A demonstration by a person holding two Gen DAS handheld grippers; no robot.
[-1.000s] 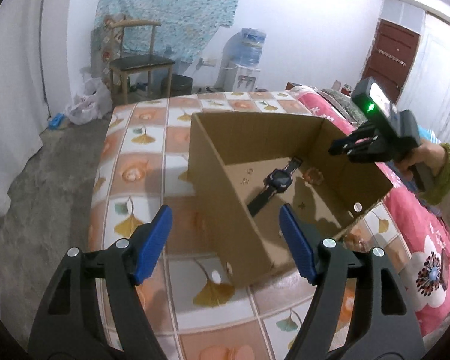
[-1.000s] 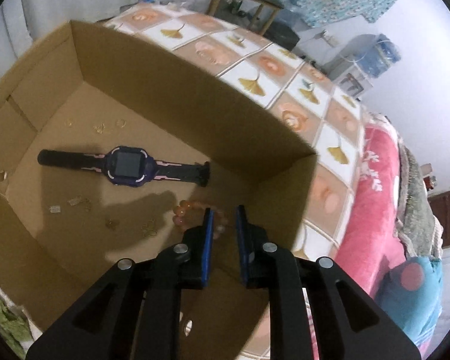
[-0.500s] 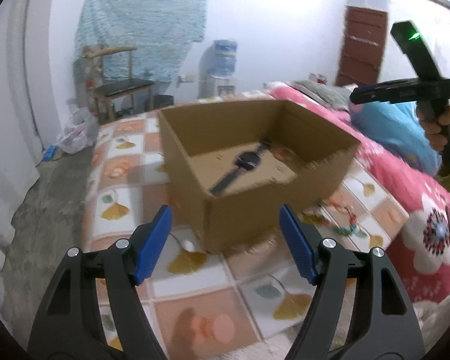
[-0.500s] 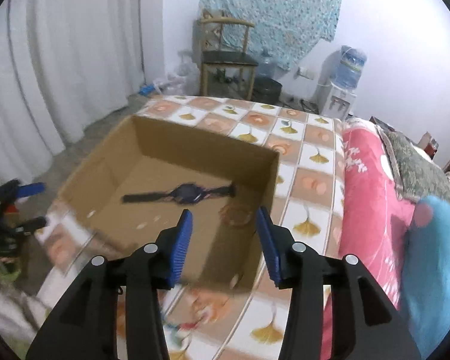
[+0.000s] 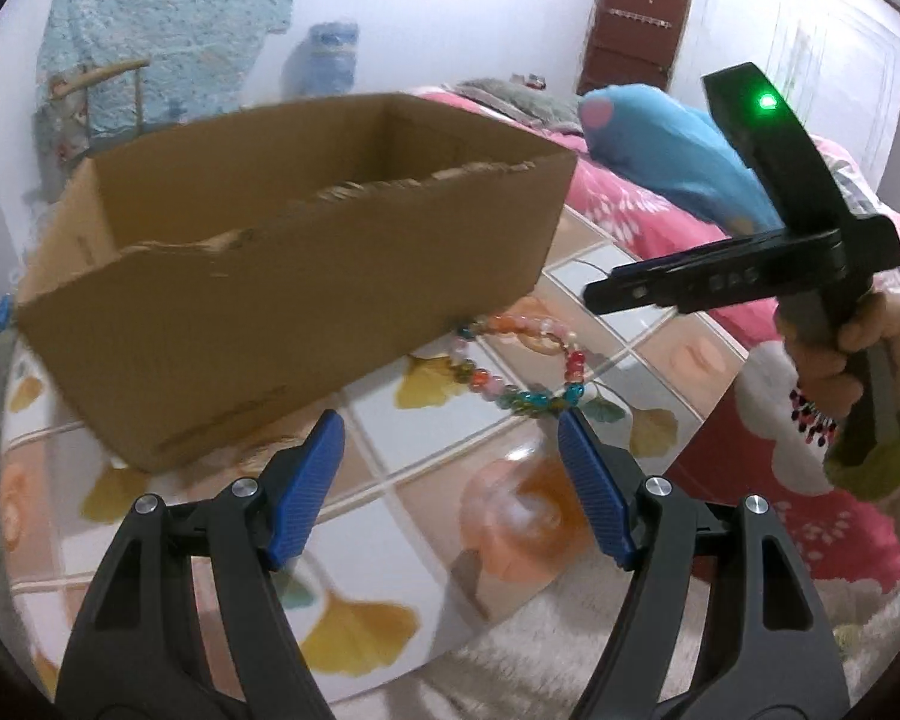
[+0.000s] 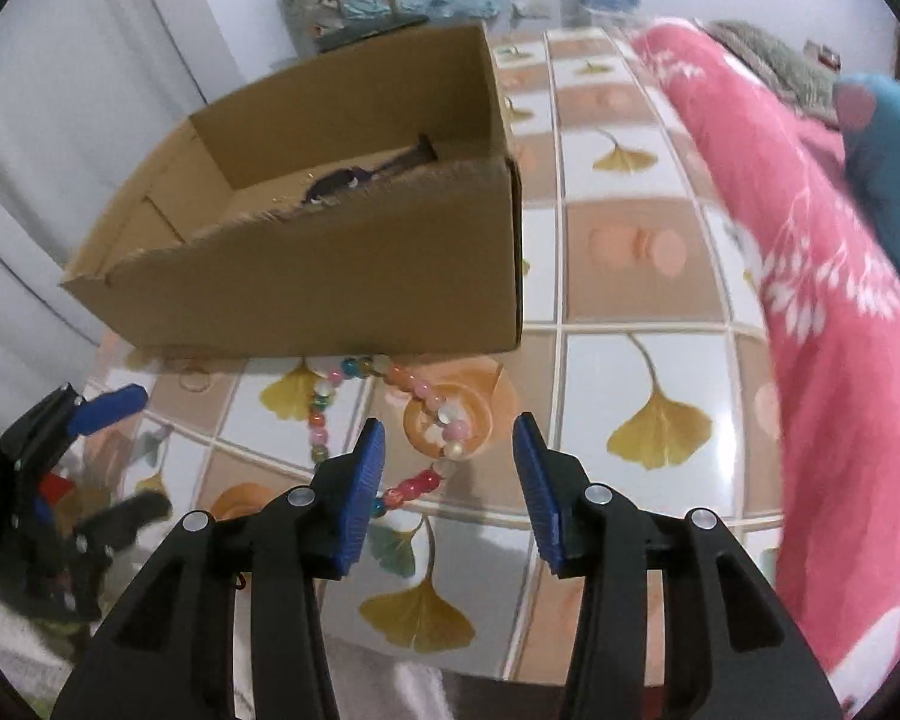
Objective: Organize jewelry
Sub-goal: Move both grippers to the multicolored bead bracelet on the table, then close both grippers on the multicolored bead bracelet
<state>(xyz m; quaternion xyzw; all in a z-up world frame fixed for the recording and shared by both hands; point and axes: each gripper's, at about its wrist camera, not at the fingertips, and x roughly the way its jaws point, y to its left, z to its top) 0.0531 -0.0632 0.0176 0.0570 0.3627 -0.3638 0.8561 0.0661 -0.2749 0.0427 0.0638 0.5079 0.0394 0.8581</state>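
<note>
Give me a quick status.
Left gripper and right gripper open, empty. Beaded necklace on tablecloth beside cardboard box. Watch boxed. Nothing obstructing.

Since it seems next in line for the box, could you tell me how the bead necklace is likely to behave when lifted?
The necklace is a loose string of round beads lying in a curved loop on the table, so it will probably hang limp and swing. Gripped at one point, the rest would likely trail and could catch on the box wall. The glossy beads may slip between the jaws.
</note>
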